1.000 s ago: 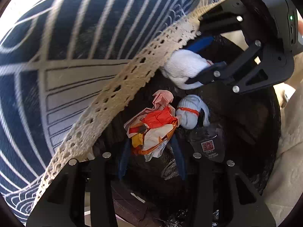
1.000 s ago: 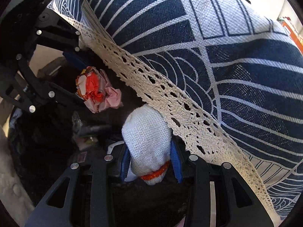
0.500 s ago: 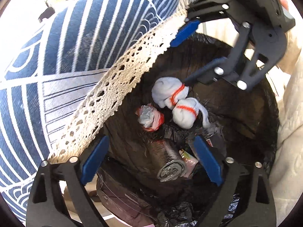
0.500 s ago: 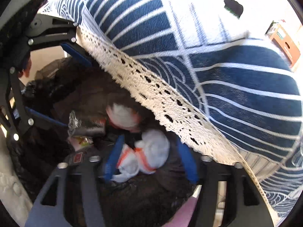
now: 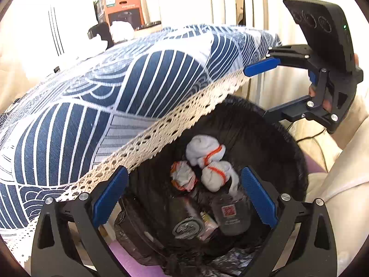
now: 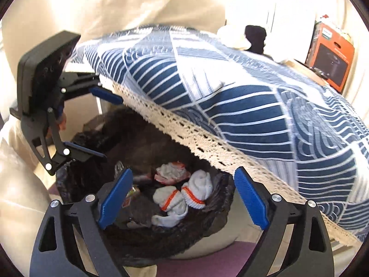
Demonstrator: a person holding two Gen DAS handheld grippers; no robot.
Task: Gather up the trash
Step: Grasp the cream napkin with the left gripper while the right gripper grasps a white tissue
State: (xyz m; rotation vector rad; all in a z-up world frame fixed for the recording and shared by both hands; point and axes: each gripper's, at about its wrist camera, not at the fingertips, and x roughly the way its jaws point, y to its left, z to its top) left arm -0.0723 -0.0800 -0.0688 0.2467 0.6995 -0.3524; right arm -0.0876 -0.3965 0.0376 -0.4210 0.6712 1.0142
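Both claws, left (image 5: 184,198) and right (image 6: 182,198), hang released above the bin (image 5: 297,152); the cloth's (image 5: 115,92) lace edge beside them could snag a finger.

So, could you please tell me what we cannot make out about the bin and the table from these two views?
- Trash bin: its near-left rim is hidden by the tablecloth in both views.
- Table: fully covered by the cloth; legs and top unseen.
- Grey pouch label: too small to read, left wrist view.
- Bin bottom: buried under the white socks, crumpled wrapper and can.
- Orange box: print blurred, right wrist view.
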